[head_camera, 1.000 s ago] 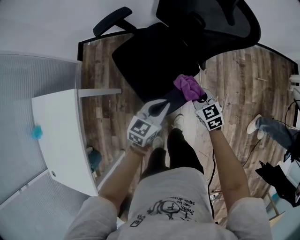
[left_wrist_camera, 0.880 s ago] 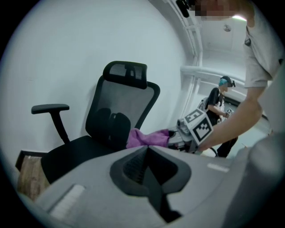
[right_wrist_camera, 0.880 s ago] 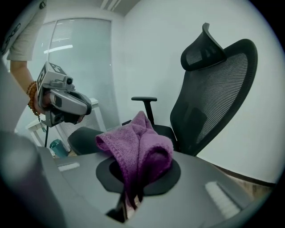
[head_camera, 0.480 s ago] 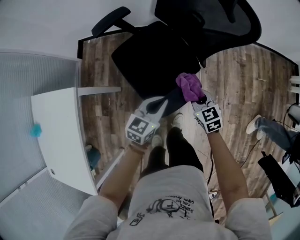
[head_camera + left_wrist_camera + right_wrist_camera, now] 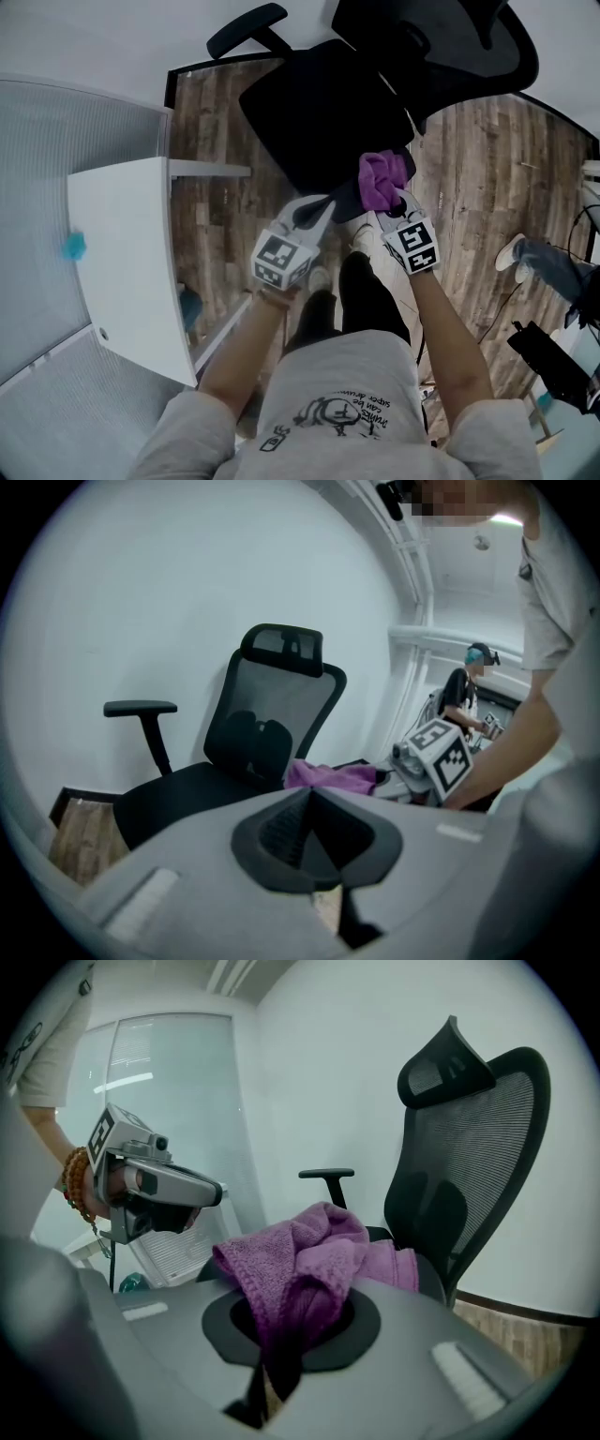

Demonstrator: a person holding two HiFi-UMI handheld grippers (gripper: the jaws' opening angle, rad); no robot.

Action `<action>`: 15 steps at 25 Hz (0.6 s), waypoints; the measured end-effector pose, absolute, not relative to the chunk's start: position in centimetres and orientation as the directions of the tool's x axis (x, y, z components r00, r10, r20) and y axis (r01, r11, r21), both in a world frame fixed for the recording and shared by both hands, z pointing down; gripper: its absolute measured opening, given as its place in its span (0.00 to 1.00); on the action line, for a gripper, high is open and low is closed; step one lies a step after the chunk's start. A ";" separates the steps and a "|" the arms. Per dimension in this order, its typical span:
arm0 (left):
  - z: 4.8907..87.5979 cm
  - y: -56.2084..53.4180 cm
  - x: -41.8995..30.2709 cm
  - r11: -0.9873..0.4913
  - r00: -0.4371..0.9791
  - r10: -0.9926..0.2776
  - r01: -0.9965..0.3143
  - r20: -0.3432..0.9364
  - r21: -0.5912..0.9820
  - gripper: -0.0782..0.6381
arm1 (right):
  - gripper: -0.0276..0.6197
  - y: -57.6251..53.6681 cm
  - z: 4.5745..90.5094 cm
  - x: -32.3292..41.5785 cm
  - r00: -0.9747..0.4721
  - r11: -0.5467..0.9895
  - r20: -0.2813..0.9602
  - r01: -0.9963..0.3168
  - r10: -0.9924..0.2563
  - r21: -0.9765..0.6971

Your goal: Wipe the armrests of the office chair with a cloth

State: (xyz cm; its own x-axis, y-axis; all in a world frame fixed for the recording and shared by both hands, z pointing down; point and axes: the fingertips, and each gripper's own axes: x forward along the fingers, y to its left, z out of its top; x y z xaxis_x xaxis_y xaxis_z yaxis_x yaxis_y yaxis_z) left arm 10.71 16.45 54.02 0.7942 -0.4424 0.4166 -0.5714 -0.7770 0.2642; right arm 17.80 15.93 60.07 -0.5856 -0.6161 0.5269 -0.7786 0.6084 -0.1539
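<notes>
Head view first: chair (image 5: pixel 328 112) stood in front of me on the wood floor (image 5: pixel 487 159), all black, with its backrest on the side away from me. On the chair's near armrest (image 5: pixel 349 194) sat the purple cloth (image 5: pixel 382 180), and my right gripper (image 5: pixel 396 201) was at the cloth's near edge. My left gripper (image 5: pixel 322 212) pointed at the other end of that armrest, just beside it; I could not tell whether it touched. The far armrest (image 5: pixel 246 30) was bare, across the seat from both tools. A white desk (image 5: pixel 122 262) stood to the chair's left.

Left gripper view: its jaws were together with nothing between them. Past them I saw the cloth lying in front of the chair's mesh back.

Right gripper view: its jaws were clamped on the cloth, which bunched up above them and spilled forward toward the chair's seat. The left gripper hung to the left, apart from the cloth.
</notes>
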 end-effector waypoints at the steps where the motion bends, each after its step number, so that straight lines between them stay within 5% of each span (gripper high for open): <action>1: 54.0 16.7 10.3 -0.775 0.792 -0.446 -0.575 0.417 0.264 0.11 | 0.08 16.2 60.0 17.3 -0.590 0.614 0.527 -0.774 -0.612 -0.154; 15: 53.2 19.9 4.6 -0.761 0.786 -0.464 -0.590 0.409 0.271 0.11 | 0.08 21.3 59.5 7.9 -0.661 0.710 0.540 -0.687 -0.522 -0.155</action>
